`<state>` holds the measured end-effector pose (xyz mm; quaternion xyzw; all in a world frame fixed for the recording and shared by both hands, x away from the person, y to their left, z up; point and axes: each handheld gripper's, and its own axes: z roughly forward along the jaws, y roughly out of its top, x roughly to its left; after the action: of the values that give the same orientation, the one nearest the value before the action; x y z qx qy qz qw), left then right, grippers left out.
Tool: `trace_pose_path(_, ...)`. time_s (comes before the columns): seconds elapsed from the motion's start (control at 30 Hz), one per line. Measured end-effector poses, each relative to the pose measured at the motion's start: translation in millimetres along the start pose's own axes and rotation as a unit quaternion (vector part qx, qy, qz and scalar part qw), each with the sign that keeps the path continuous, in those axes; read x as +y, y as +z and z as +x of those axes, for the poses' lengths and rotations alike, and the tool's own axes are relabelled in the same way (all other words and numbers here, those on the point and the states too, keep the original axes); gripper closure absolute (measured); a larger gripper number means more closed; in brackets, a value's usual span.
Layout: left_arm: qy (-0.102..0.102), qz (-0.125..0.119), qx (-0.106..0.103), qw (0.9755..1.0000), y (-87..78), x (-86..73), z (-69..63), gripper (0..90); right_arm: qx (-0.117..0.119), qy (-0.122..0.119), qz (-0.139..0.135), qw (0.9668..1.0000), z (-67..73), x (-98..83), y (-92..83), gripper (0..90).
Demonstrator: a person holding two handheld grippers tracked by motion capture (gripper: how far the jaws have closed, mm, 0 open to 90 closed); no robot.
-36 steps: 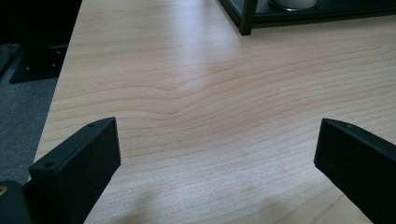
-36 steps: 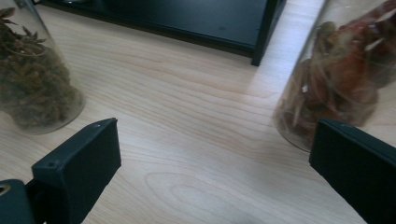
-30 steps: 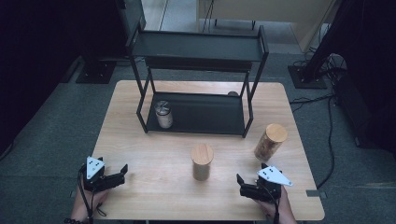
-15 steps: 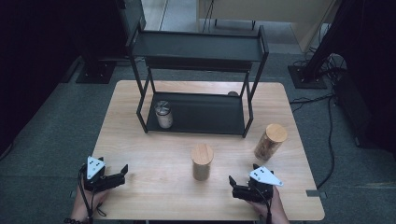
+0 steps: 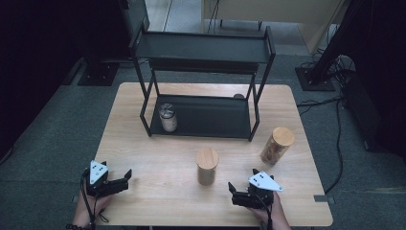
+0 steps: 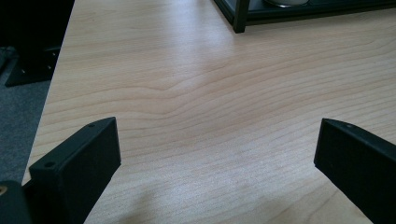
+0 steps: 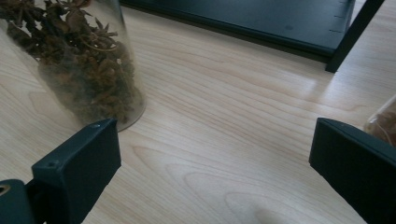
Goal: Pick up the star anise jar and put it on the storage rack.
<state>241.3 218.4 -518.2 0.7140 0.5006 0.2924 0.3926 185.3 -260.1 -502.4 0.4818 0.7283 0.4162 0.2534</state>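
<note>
We hold our right gripper [image 5: 233,190] low over the table [image 5: 158,163], jaws spread wide and empty — the star anise jar [image 5: 207,166] stands just beyond its left fingertip [image 7: 77,163], not between them. Our left gripper [image 5: 125,178] is also spread, over bare wood.

The table [image 5: 143,143] is pale wood with wavy grain, smooth, with a soft sheen. The rack [image 5: 201,115] looks like matt black metal, its shelves smooth and faintly reflective. The near jar [image 5: 207,166] is clear glass with a light wooden lid; in the right gripper view its wall looks glossy over rough, dry brown star-shaped spice. The second jar [image 5: 276,145] has the same wooden lid. The small jar [image 5: 167,117] has a shiny metal lid. Both grippers' jaws look like matt black plastic. The floor [image 5: 48,143] is dull grey carpet.
</note>
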Motion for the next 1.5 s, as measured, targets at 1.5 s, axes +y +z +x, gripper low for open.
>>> trace_pose_path(1.5,0.003,0.001,-0.002,1.0000,-0.1,0.0,-0.4,0.7,0.040,-0.026,0.002,0.9988,33.1,6.0,13.8,2.1)
